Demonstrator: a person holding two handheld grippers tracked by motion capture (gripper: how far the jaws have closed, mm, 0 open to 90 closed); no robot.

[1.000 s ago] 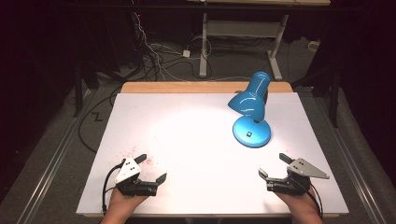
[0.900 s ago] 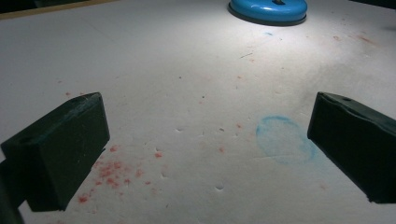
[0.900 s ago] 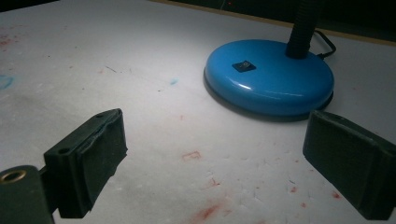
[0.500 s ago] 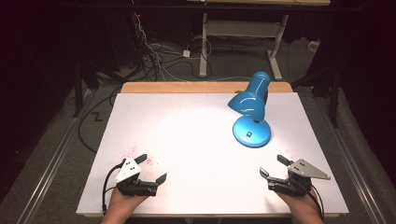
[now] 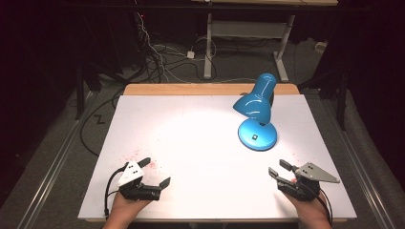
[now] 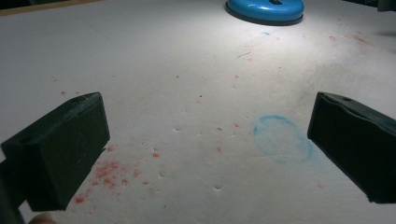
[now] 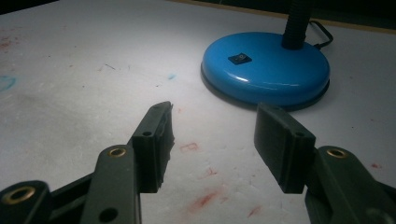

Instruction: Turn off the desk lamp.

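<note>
A blue desk lamp (image 5: 257, 110) stands lit at the back right of the white table (image 5: 200, 143), its round base (image 7: 266, 69) bearing a small black switch (image 7: 239, 59). My left gripper (image 5: 155, 171) rests near the front left edge, jaws wide open with nothing between them. In the left gripper view the lamp base (image 6: 265, 9) lies far ahead. My right gripper (image 5: 278, 169) sits near the front right edge, open and empty, pointing toward the lamp base a short way off.
Red speckles (image 6: 112, 170) and a faint blue ring mark (image 6: 282, 139) stain the table surface. A wooden strip (image 5: 191, 89) runs along the far edge. Cables (image 5: 157, 57) and a desk frame (image 5: 248, 33) lie on the dark floor beyond.
</note>
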